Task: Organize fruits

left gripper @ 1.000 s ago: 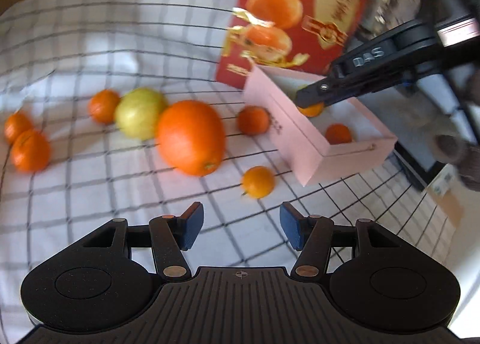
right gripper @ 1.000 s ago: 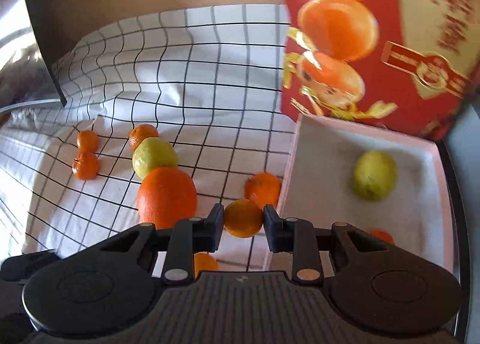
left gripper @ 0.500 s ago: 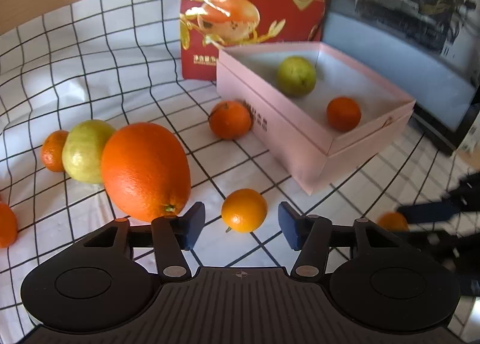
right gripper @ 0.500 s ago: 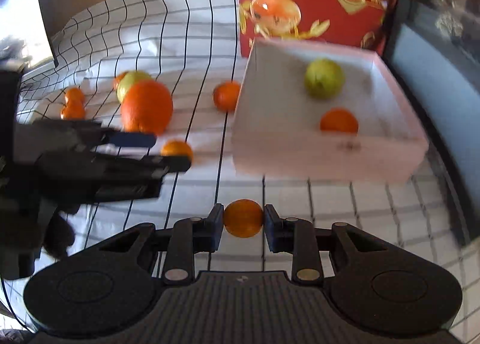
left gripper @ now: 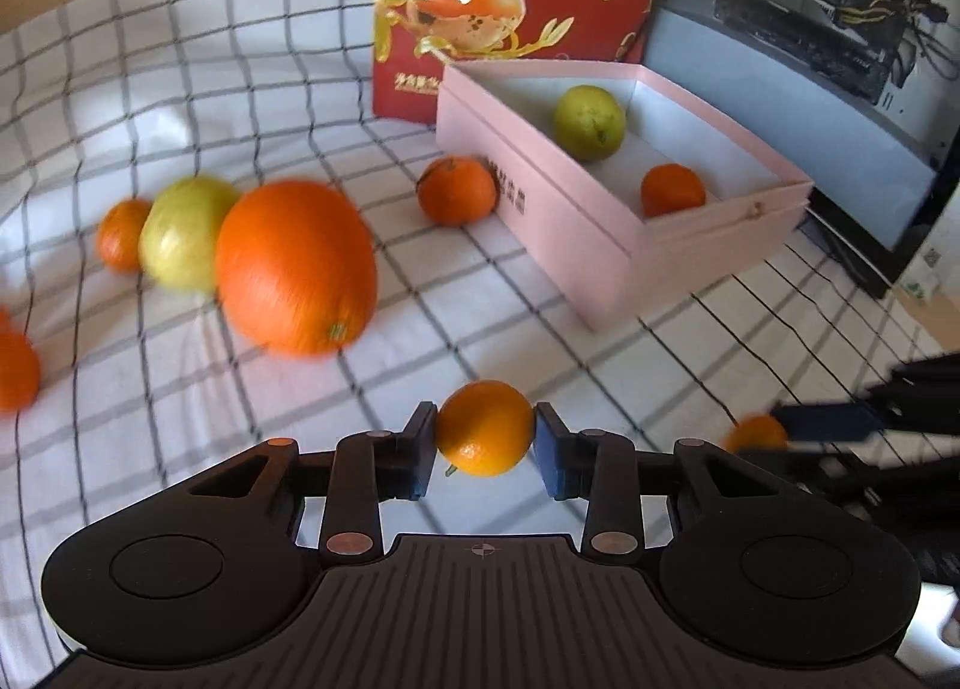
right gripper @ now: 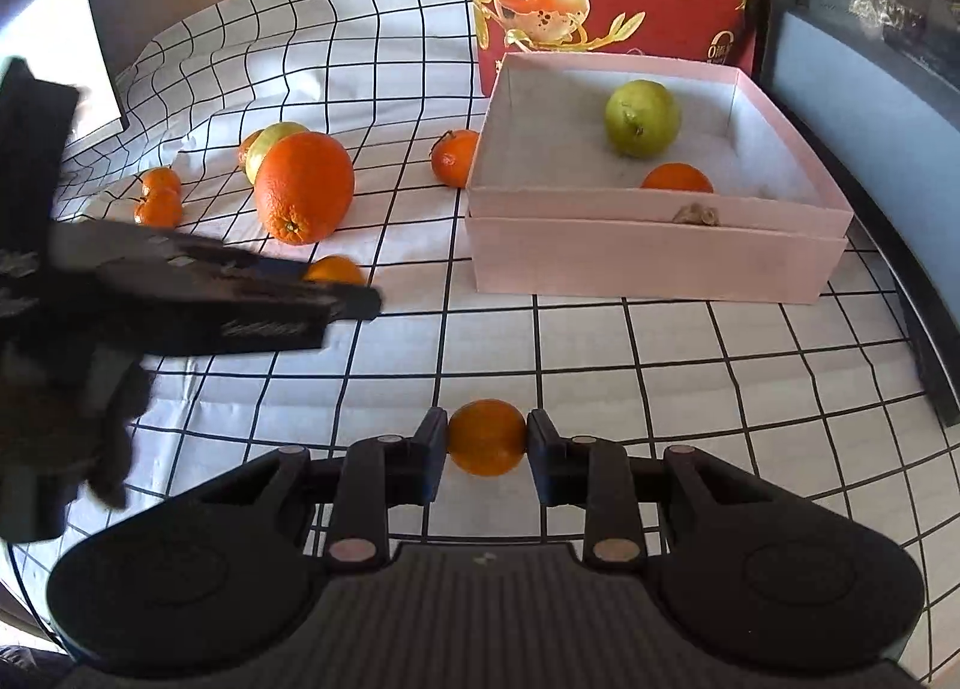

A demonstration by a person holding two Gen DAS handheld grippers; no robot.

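you are pinching a small orange point(left gripper: 485, 436) in your left gripper point(left gripper: 485, 440) and another mandarin point(right gripper: 487, 437) in your right gripper point(right gripper: 487, 440); ahead of both, the pink box point(right gripper: 654, 254) is holding just two fruits, with several loose ones left of it waiting.
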